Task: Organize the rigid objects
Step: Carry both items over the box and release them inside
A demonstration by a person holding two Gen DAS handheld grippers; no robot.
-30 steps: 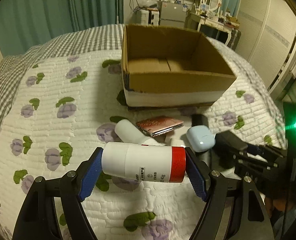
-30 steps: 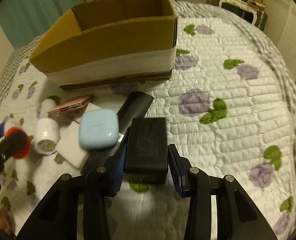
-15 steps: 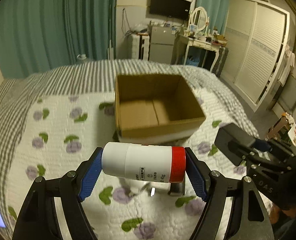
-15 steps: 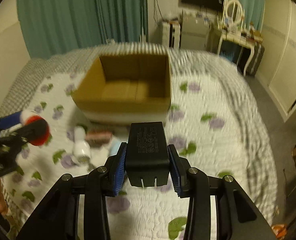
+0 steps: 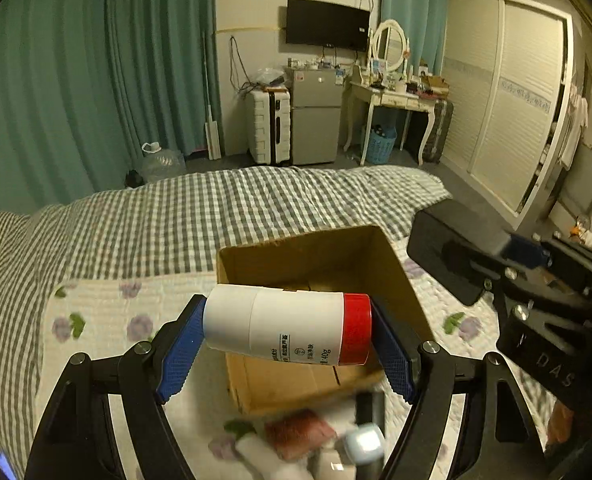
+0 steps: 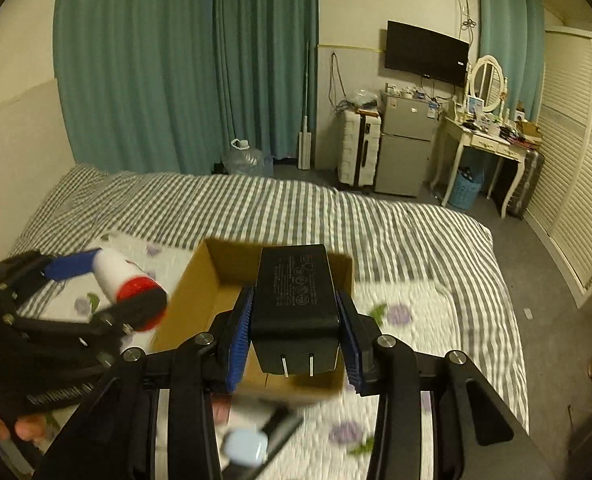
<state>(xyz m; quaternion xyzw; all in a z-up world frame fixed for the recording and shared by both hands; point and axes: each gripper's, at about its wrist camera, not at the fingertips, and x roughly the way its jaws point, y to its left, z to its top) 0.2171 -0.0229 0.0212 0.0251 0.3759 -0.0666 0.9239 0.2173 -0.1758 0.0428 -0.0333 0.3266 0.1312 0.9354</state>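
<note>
My left gripper (image 5: 286, 334) is shut on a white bottle with a red cap (image 5: 284, 330), held crosswise above the near edge of an open cardboard box (image 5: 323, 256) on the bed. My right gripper (image 6: 296, 338) is shut on a black power adapter (image 6: 294, 292), prongs toward the camera, held above the same box (image 6: 188, 300). The adapter also shows at the right in the left wrist view (image 5: 455, 252), and the bottle at the left in the right wrist view (image 6: 126, 280).
On the quilt in front of the box lie a pale blue case (image 5: 363, 444), a pink flat item (image 5: 297, 432), a white bottle (image 5: 264, 458) and a black bar (image 5: 369, 404). The checked bed cover (image 5: 176, 216) stretches behind; a fridge, desk and wardrobe stand beyond.
Both grippers have risen from the quilt with their objects and moved forward over the box. The remaining items are now low in both views.
</note>
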